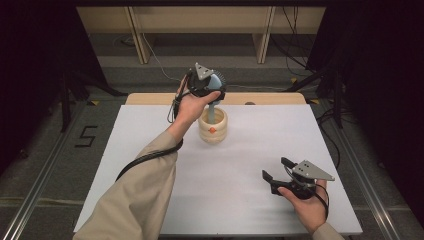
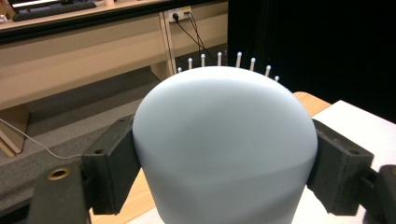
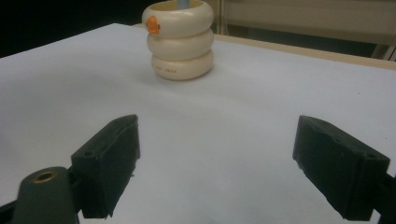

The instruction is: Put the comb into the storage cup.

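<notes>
Pale blue and rounded, the hairbrush (image 2: 224,144) head sits clamped between the 2 black jaws of my left gripper (image 1: 206,82), white-tipped bristles showing past its far edge. Largest in the scene, the white table (image 1: 150,165) carries 1 cream ringed holder (image 1: 213,126) with an orange mark, standing near the far edge. From above, the brush handle points down into the holder's mouth while the head is raised above it, so I judge the brush either partly seated or partly lifted; letting go or clearing the rim is what remains. My right gripper (image 1: 280,170) rests low near the front right corner, jaws wide apart and empty, well apart from the holder.
</notes>
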A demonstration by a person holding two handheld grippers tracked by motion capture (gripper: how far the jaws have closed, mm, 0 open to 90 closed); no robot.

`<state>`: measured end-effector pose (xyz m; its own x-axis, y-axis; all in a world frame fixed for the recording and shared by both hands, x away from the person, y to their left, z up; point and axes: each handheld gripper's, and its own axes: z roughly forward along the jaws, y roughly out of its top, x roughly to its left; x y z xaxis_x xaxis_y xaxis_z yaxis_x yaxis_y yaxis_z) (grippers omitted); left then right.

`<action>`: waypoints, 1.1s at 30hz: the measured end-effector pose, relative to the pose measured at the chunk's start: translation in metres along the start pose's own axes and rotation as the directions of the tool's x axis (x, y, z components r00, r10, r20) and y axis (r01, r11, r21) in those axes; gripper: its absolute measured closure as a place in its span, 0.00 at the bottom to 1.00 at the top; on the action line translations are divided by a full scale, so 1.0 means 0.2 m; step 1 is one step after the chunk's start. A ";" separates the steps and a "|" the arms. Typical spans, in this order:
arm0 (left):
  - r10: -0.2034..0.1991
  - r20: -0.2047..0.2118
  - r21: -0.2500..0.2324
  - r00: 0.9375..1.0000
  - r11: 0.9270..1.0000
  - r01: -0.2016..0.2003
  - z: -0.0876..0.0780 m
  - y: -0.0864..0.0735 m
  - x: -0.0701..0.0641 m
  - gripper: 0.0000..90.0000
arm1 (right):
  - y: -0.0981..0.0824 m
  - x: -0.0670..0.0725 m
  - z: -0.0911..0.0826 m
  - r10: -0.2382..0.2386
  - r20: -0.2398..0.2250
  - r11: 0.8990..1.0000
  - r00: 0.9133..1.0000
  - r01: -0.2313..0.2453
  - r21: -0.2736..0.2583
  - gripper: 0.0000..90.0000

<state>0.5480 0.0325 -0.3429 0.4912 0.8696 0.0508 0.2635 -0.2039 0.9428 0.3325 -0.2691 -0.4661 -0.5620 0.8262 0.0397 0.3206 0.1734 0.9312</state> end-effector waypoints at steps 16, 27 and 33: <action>0.012 0.012 0.036 1.000 0.999 -0.012 0.04 -0.05 -0.03 0.22 | 0.00 0.00 0.00 0.004 -0.002 1.000 1.000 -0.004 0.004 0.18; 0.028 0.010 0.062 1.000 0.998 -0.028 0.06 -0.08 -0.04 0.22 | 0.00 0.00 0.00 0.004 -0.004 1.000 1.000 -0.004 0.003 0.18; 0.028 0.011 0.066 1.000 0.997 -0.028 0.06 -0.08 -0.04 0.22 | 0.00 0.00 0.00 0.006 -0.004 1.000 1.000 -0.006 0.003 0.18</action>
<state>0.5502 0.0231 -0.3616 0.5071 0.8587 0.0732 0.3034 -0.2574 0.9174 0.3329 -0.2688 -0.4672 -0.5631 0.8250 0.0471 0.3265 0.1698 0.9298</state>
